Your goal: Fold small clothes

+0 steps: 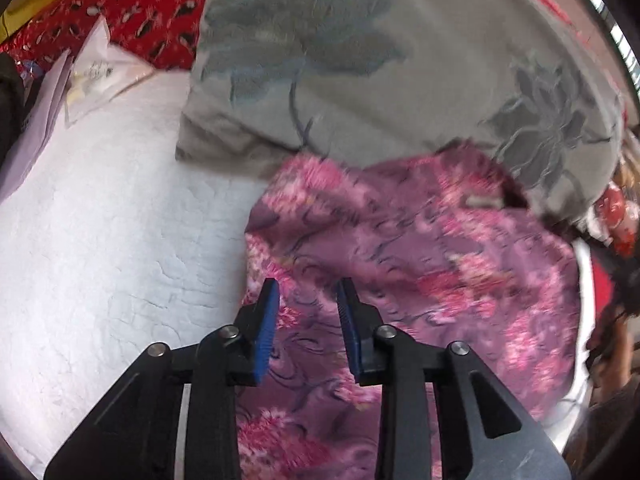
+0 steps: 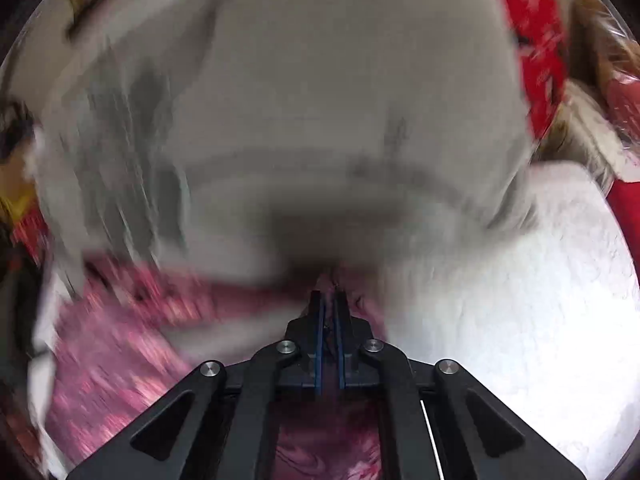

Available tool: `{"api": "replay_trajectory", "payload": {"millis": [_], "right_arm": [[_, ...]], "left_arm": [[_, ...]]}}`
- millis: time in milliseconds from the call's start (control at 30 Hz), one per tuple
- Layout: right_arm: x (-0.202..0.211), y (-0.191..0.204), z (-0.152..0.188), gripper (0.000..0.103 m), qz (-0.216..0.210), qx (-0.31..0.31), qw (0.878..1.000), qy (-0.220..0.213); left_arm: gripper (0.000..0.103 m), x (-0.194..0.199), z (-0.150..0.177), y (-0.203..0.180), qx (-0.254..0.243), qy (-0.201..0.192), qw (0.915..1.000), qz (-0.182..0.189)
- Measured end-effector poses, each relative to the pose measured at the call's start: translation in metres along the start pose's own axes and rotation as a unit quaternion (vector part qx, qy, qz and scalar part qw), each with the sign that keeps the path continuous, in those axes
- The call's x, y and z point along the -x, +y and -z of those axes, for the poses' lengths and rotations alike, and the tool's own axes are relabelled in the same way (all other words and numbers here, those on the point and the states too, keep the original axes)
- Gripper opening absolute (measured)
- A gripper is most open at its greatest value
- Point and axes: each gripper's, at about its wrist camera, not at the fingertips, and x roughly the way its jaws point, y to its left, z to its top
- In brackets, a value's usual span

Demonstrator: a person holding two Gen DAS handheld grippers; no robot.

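Note:
A pink and purple flowered garment [image 1: 420,260] lies rumpled on a white quilted bed cover [image 1: 100,240]. My left gripper [image 1: 308,284] hovers over the garment's left edge, its blue pads [image 1: 268,320] apart, with the cloth beneath them rather than pinched between them. In the right wrist view, which is heavily blurred, my right gripper [image 2: 328,294] is shut on a fold of the same garment [image 2: 112,352]. A strip of pink cloth shows between its narrow pads and trails off to the left.
A grey cushion with a dark flower print [image 1: 360,60] lies just beyond the garment and fills the upper right wrist view [image 2: 320,100]. Red patterned fabric [image 1: 140,12] and a clear plastic packet [image 1: 92,76] sit at the far left. White bed cover [image 2: 520,300] spreads to the right.

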Motion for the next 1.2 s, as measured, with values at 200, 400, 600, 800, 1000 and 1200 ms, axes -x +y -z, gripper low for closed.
{"api": "replay_trajectory", "payload": {"millis": [200,400,600,800,1000,1200], "right_arm": [[0.005,-0.048,-0.016,0.000,0.003,-0.089,0.996,-0.026],[0.036,-0.049,0.009,0.010,-0.125,-0.098,0.986,-0.052],[-0.004,-0.004,0.067,0.030,-0.115,-0.018,0.988,0.106],[0.079,-0.019,0.083,0.048,-0.118,-0.049,0.990,0.053],[0.128,-0.089,0.144,0.059,-0.074,-0.108,0.990,0.060],[0.159,-0.072,0.169,0.004,-0.081,-0.051,0.995,-0.006]], "left_arm": [[0.027,-0.023,0.004,0.012,0.026,0.015,0.9995,0.008],[0.032,0.006,0.005,0.003,0.031,-0.014,0.9985,0.043],[0.055,-0.012,0.021,-0.012,0.020,0.011,0.9997,-0.009],[0.055,0.046,0.046,0.001,0.033,-0.012,0.9990,0.029],[0.055,0.030,0.092,0.012,0.092,0.036,0.9935,0.057],[0.055,0.028,0.100,0.012,0.086,0.045,0.9941,0.050]]}}
